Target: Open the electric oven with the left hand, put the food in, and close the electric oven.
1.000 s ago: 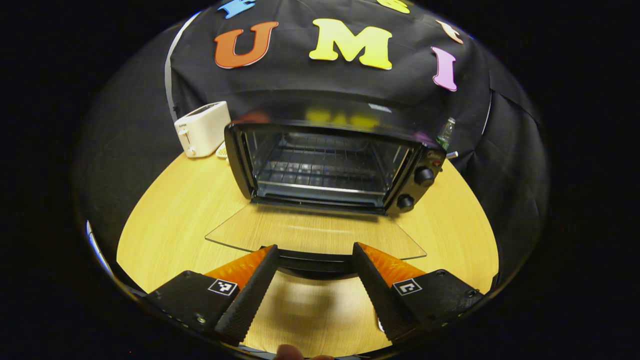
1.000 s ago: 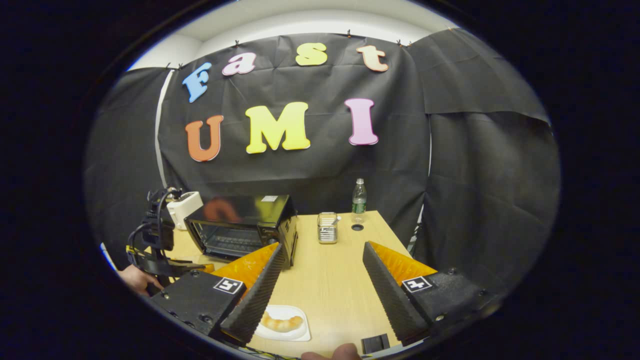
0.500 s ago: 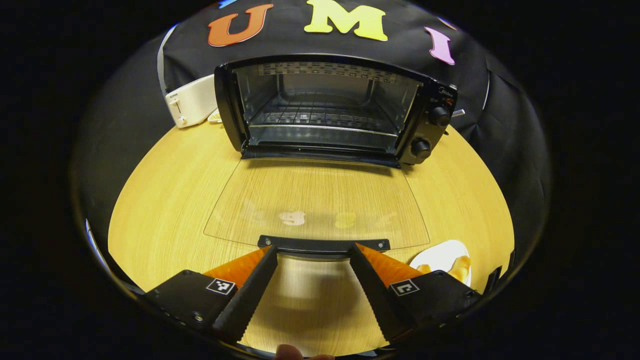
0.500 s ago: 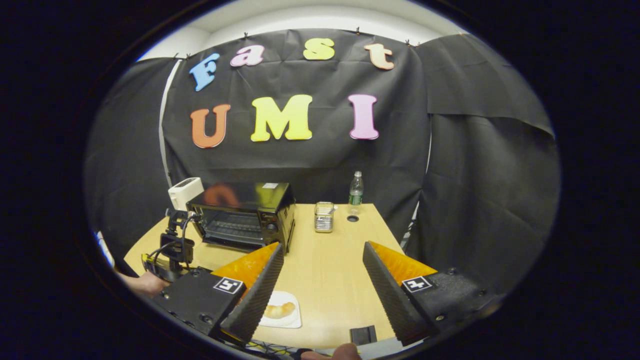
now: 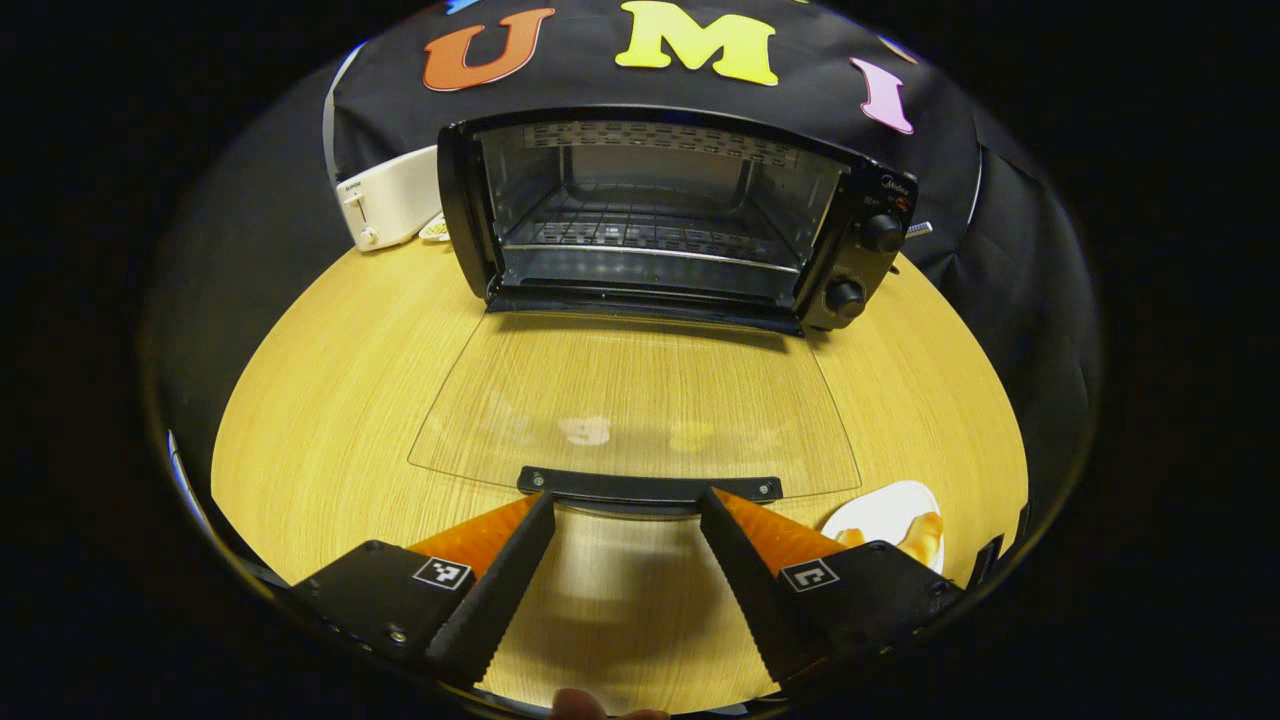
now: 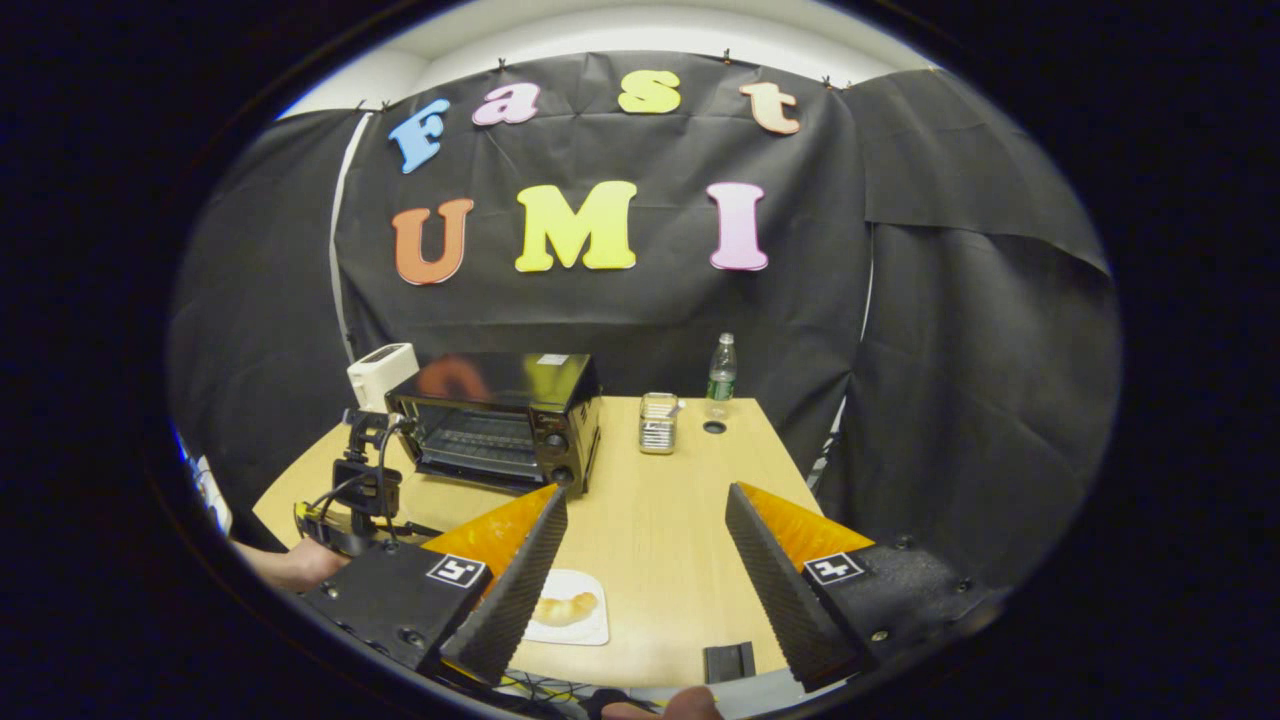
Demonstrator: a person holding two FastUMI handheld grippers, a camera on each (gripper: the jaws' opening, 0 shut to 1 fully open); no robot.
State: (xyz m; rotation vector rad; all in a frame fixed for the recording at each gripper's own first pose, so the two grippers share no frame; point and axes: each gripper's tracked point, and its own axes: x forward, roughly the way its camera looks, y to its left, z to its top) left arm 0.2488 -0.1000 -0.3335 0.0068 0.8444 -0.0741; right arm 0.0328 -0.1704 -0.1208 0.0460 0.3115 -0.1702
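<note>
Left gripper [image 5: 625, 500]: fingers spread wide, nothing clamped between them, tips low and pointing forward. Seen also from right gripper view [image 6: 345, 500], held by a hand [image 6: 290, 565] at lower left. Right gripper [image 6: 645, 495]: fingers wide apart, held higher, level, gripping nothing.

Almost no writing can be read here. The electric oven [image 5: 660, 215] carries a small brand mark above its upper knob, and the white toaster [image 5: 390, 195] has a small dark word on its front, but both are too small and blurred to make out. The square black-and-white marker patterns on the left gripper [image 5: 625, 500] and right gripper [image 6: 645, 495] are codes, not text.
</note>
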